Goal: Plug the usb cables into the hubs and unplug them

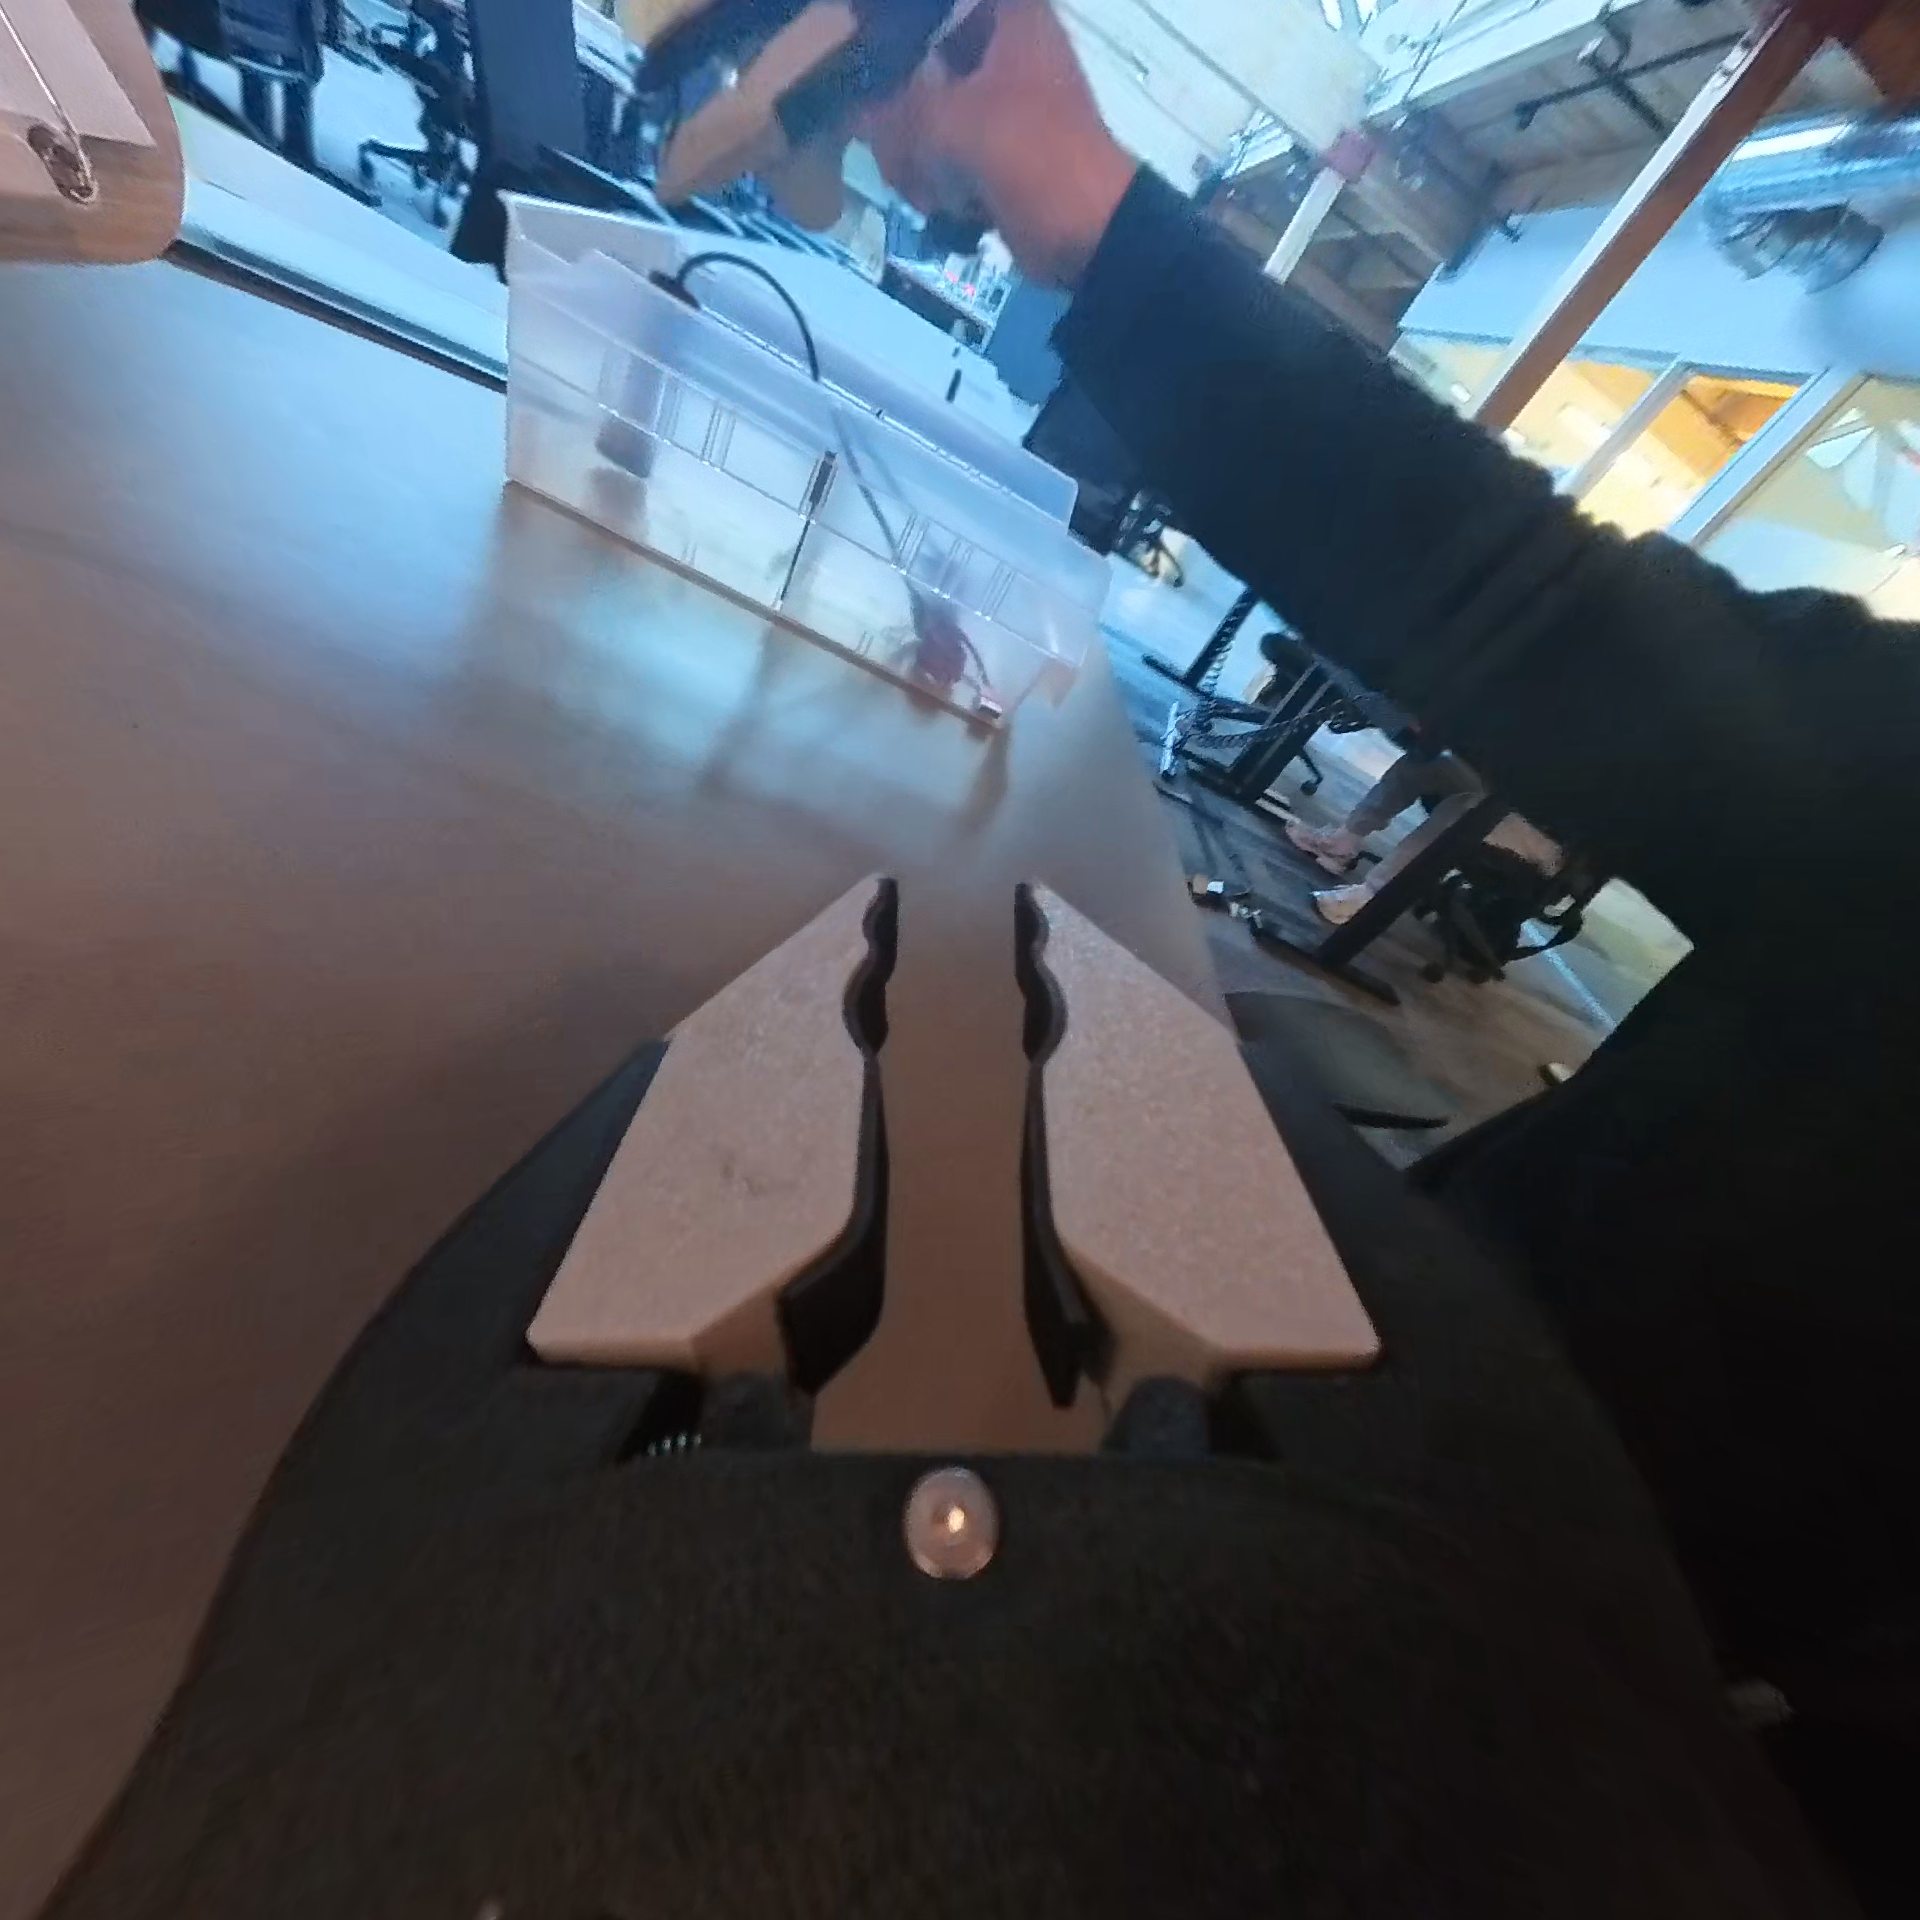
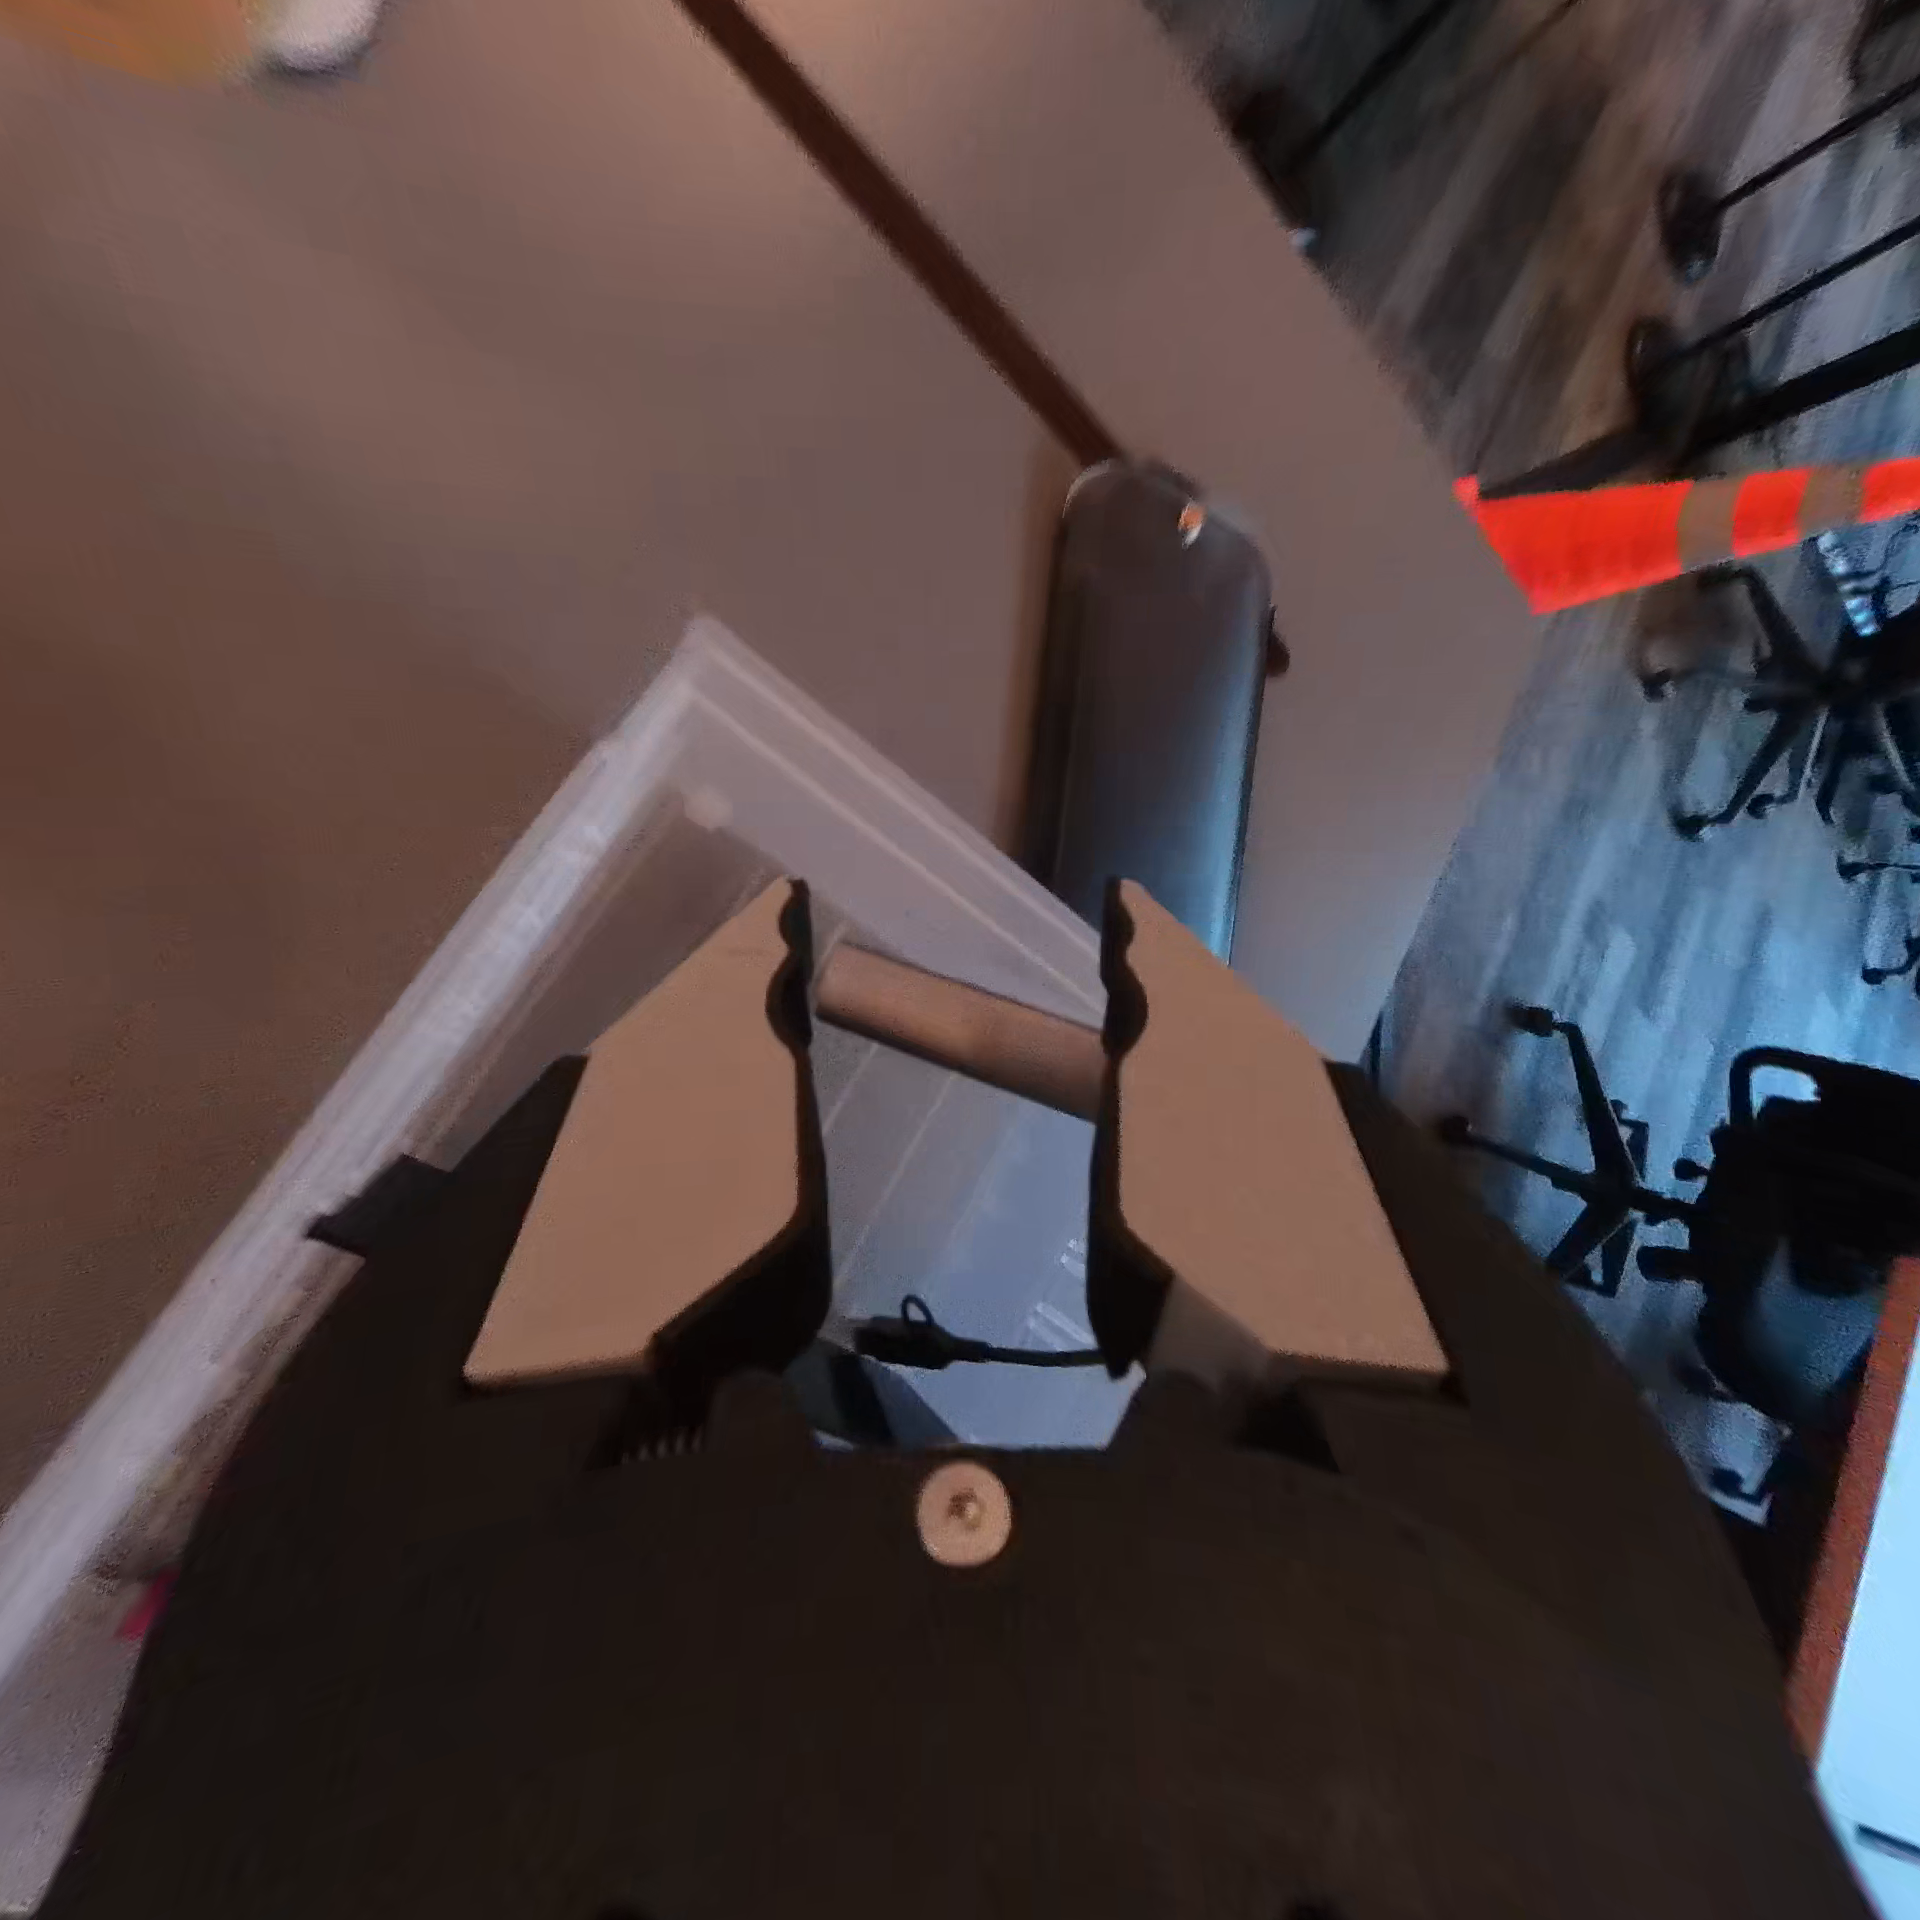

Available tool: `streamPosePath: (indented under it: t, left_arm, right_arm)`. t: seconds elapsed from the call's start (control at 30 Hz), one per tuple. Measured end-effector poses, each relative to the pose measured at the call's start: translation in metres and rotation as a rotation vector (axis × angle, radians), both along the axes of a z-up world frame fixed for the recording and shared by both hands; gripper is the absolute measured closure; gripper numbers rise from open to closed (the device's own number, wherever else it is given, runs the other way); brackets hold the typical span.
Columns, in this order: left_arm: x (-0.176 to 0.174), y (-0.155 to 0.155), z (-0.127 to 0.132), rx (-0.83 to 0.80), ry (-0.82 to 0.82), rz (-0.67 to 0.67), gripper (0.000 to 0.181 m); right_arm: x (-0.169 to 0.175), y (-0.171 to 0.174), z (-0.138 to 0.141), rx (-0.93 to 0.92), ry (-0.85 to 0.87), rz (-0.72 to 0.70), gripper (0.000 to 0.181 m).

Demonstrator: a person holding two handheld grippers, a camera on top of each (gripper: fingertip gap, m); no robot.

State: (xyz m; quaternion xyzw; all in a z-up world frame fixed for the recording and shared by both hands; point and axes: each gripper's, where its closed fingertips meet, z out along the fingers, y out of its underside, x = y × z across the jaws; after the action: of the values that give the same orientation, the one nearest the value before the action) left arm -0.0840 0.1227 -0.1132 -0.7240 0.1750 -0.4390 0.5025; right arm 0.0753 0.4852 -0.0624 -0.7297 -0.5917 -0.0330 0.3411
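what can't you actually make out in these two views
- Hub ports: in the right wrist view the grey hub in the clear bin is blurred, its ends behind the right tongs.
- Black cable: its run is hidden by the tongs' body.
- Bin contents in the left wrist view: frosted walls and blur obscure them, beyond the empty left tongs.

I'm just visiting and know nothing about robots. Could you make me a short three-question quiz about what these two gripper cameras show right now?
1. True or false: the left gripper holds a cable.
2. The grey bar-shaped hub seen between the right gripper fingers lies: A) in the clear plastic bin; B) on the floor; C) on a chair.
3. Fill in: in the left wrist view, a ____ cable arches over the bin's rim.

Key
1. False: its jaws are apart and empty, over the table.
2. A, as far as the blurred view shows.
3. Black.
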Motion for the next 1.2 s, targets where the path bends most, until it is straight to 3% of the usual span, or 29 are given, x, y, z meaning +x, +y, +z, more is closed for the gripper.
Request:
streamPosePath:
  t: [0.1,0.17,0.3,0.43,0.63,0.73,0.8,0.97,1.1,1.2]
  left_arm:
    - [0.002,0.003,-0.005,-0.010,0.048,0.002,0.159]
    - [0.003,0.003,-0.007,-0.015,0.060,-0.002,0.158]
    - [0.001,0.004,-0.007,0.009,0.097,0.019,0.158]
    - [-0.004,0.006,-0.006,0.062,0.156,0.058,0.157]
    - [-0.024,0.009,-0.001,0.115,0.179,0.161,0.149]
    - [-0.029,0.014,-0.006,0.126,0.285,0.210,0.150]
    - [-0.028,0.017,-0.010,0.145,0.361,0.226,0.156]
    - [-0.025,0.020,-0.022,0.114,0.409,0.217,0.151]
    - [-0.022,0.009,-0.009,0.207,0.472,0.259,0.155]
    - [-0.004,-0.003,0.009,0.235,0.410,0.269,0.155]
  right_arm:
    - [-0.016,-0.017,0.024,0.038,0.059,-0.050,0.125]
    - [-0.040,-0.048,0.034,-0.003,0.144,-0.022,0.126]
    - [-0.116,-0.161,0.043,-0.209,0.401,0.234,0.126]
    - [-0.180,-0.257,0.028,-0.331,0.667,0.472,0.138]
    - [-0.237,-0.262,-0.051,-0.336,0.744,0.452,0.131]
    - [-0.243,-0.268,-0.082,-0.304,0.617,0.508,0.128]
    - [-0.241,-0.270,-0.099,-0.244,0.545,0.520,0.140]
    - [-0.244,-0.276,-0.114,-0.255,0.439,0.537,0.122]
    - [-0.244,-0.277,-0.119,-0.287,0.410,0.534,0.121]
    - [-0.243,-0.278,-0.118,-0.280,0.416,0.544,0.122]
